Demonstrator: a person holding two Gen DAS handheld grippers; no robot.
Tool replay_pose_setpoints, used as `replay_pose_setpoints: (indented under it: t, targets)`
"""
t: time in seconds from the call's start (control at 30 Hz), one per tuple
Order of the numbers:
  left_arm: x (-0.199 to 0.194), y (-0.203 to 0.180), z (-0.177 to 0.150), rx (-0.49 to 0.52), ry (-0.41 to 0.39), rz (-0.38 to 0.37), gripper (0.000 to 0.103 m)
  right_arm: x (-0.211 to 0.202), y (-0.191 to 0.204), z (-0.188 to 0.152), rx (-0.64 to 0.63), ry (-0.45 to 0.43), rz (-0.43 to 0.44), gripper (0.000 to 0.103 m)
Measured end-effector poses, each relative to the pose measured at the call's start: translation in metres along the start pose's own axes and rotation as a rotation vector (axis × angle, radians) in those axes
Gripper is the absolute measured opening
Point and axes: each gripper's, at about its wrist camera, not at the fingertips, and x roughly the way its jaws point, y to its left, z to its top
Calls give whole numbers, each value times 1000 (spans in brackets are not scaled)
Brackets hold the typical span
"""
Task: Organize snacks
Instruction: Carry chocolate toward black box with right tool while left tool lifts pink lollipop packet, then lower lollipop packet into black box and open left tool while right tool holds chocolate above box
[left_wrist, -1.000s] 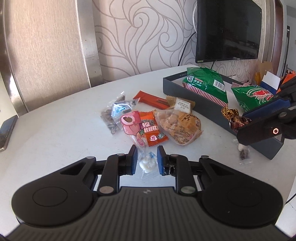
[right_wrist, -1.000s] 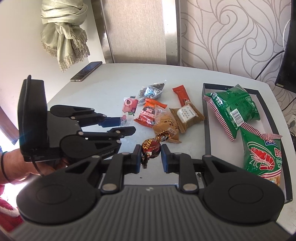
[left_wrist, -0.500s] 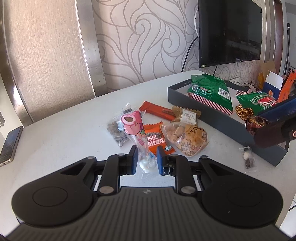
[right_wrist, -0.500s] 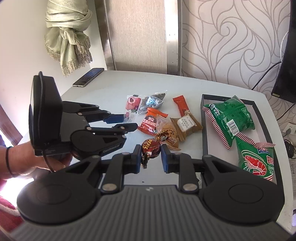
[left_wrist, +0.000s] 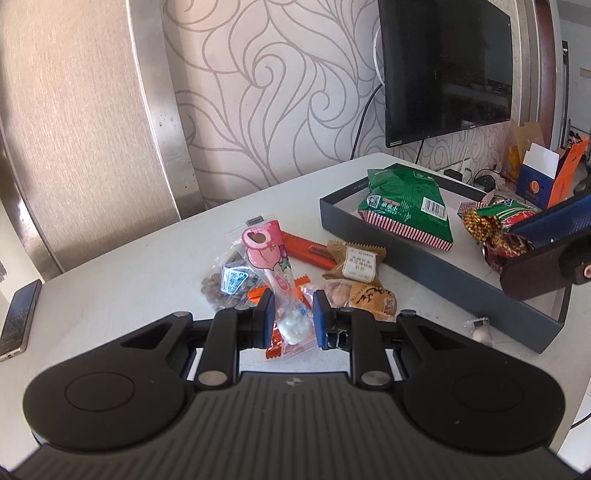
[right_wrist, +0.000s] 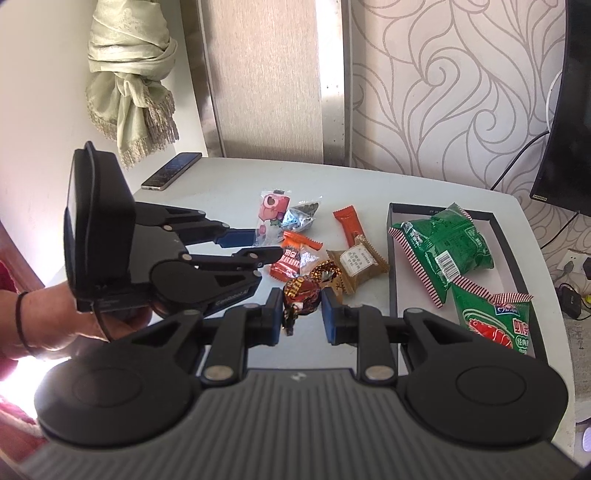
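left gripper (left_wrist: 290, 318) clamped on the clear lower end of a long pink peach packet (left_wrist: 271, 260), jaws nearly together, packet lifted at a slant above the pile with its pink printed top pointing away. right gripper (right_wrist: 300, 309) closed tight on a round red-and-gold foil candy (right_wrist: 302, 291), twisted wrapper tail hanging below the jaws; seen from the left wrist, held over the near edge of the tray.

just beyond the left jaws, on the white counter (left_wrist: 122, 280): an orange sachet (left_wrist: 275, 341) partly under the held packet, a clear bag of dark seeds with a blue label (left_wrist: 229, 282), a clear bag of tan puffs (left_wrist: 364, 297). a small white sweet in clear wrap (left_wrist: 480, 330) lying alone close to the tray's near wall.

farther on, a brown pastry pack with a white label (left_wrist: 356, 260) and a long orange bar (left_wrist: 308, 251), both touching the heap.

to the right, a dark shallow tray (left_wrist: 436, 271) holding a green snack bag (left_wrist: 406, 205) and, nearer the right wrist camera, a green shrimp snack bag (right_wrist: 495, 321).

far left edge of the counter, a phone (left_wrist: 18, 319). at the back, patterned wallpaper and a dark monitor (left_wrist: 447, 66). in the right wrist view, a person's hand (right_wrist: 48, 321) gripping the left tool, a pale scarf (right_wrist: 129, 74) hanging on the wall.
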Motion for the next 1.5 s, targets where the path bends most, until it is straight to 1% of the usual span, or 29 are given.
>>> replay_pose_setpoints:
  t: [0.47, 0.7, 0.93, 1.17, 1.33, 1.5]
  targets:
    - [6, -28, 8, 60, 4, -35, 25, -6, -15, 20, -28, -43, -18, 25]
    - [11, -42, 29, 87, -20, -49, 25, -14, -33, 25, -14, -61, -43, 25]
    - [16, -59, 51, 100, -57, -77, 25, -28, -55, 29, 11, -87, -88, 25]
    - [24, -85, 64, 109, -75, -126, 25, -40, -74, 26, 26, -88, -130, 25]
    - [35, -108, 67, 101, -76, -182, 25, -46, -87, 23, 33, -79, -163, 25]
    - [44, -135, 64, 120, -71, -239, 25, -52, -101, 19, 48, -68, -192, 25]
